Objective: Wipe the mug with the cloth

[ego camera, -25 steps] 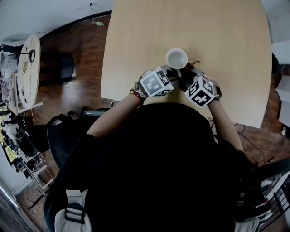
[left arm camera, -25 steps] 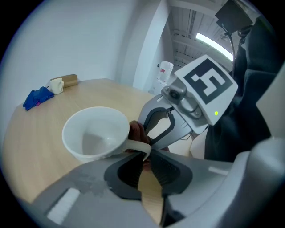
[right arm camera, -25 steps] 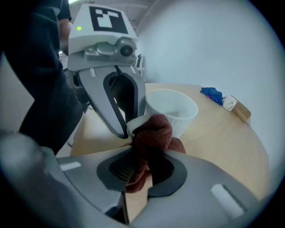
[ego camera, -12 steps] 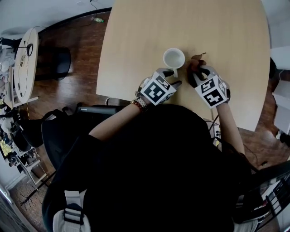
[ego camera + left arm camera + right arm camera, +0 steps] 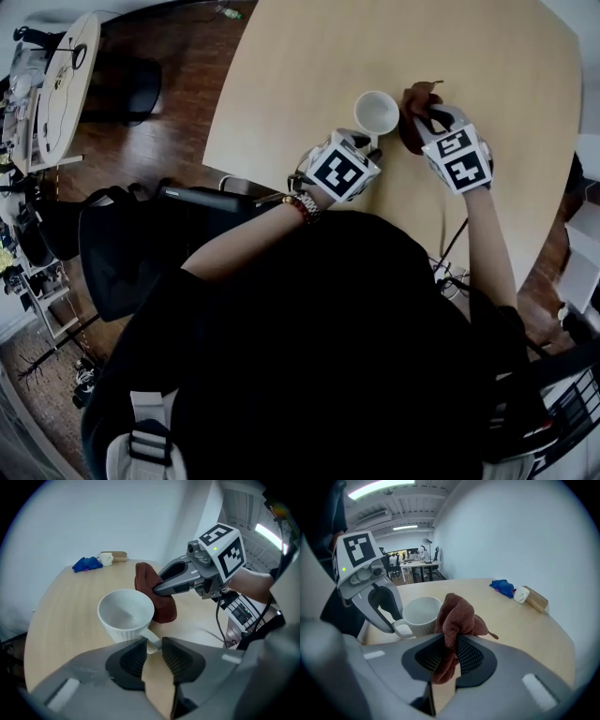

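A white ribbed mug (image 5: pixel 376 112) (image 5: pixel 125 616) (image 5: pixel 421 613) stands upright on the pale wooden table (image 5: pixel 300 66). My left gripper (image 5: pixel 368 147) (image 5: pixel 153 651) reaches it from the near side. Its jaws are closing with the mug's handle (image 5: pixel 151 638) between the tips, and the pads do not clearly press on it. My right gripper (image 5: pixel 429 120) (image 5: pixel 449 653) is shut on a bunched brown cloth (image 5: pixel 415 112) (image 5: pixel 457 616) (image 5: pixel 152 592). It holds the cloth just right of the mug, close to its wall or touching it.
At the table's far end lie a blue crumpled thing (image 5: pixel 86 564) (image 5: pixel 502 587), a small white cup (image 5: pixel 105 558) and a wooden block (image 5: pixel 536 601). A dark office chair (image 5: pixel 122 253) stands left of me on the wooden floor. A round side table (image 5: pixel 56 84) is at far left.
My right gripper has carried the cloth forward, from the near side of the mug to its right side. The left gripper drew back off the mug, then returned to its handle.
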Motion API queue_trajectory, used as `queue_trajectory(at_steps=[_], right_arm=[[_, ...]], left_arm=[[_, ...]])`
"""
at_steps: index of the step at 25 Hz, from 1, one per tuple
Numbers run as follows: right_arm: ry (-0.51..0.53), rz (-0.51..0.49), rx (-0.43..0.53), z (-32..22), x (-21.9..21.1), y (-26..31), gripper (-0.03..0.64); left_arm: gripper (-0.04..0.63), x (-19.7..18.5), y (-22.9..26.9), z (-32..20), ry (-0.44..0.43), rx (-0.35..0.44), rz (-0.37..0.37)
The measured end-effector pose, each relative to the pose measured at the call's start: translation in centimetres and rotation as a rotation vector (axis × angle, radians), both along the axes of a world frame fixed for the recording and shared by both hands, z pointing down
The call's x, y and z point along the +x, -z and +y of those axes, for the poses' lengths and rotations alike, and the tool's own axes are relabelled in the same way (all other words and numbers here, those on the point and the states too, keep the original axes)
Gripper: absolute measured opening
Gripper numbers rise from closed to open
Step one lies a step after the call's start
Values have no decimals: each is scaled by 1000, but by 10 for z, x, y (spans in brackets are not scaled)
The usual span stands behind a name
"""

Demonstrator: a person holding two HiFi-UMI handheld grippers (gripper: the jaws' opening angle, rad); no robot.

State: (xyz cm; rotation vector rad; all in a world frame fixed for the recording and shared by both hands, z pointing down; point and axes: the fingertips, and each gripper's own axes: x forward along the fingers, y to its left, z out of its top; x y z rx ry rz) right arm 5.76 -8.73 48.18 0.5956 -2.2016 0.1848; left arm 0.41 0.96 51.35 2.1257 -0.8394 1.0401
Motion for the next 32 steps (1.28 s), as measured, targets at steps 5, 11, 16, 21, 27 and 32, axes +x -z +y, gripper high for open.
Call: queue_trajectory(at_steps=[5, 11, 16, 21, 27, 32], right_arm=[[34, -34, -17, 2, -12, 5, 71], [48, -89, -92, 8, -23, 5, 69], [54, -59, -186, 19, -24, -26, 67], [32, -15, -279, 28, -21, -62, 67], [62, -56, -337, 33, -25, -61, 67], [49, -284, -429, 32, -17, -20, 67]], left_arm=[[83, -25, 0, 7, -56, 36, -48], [66, -54, -3, 8, -260, 70, -119], [72, -63, -6, -2, -483, 124, -243], [69, -72, -6, -7, -602, 139, -289], [69, -87, -9, -23, -772, 194, -379], [67, -87, -10, -40, -935, 260, -445]])
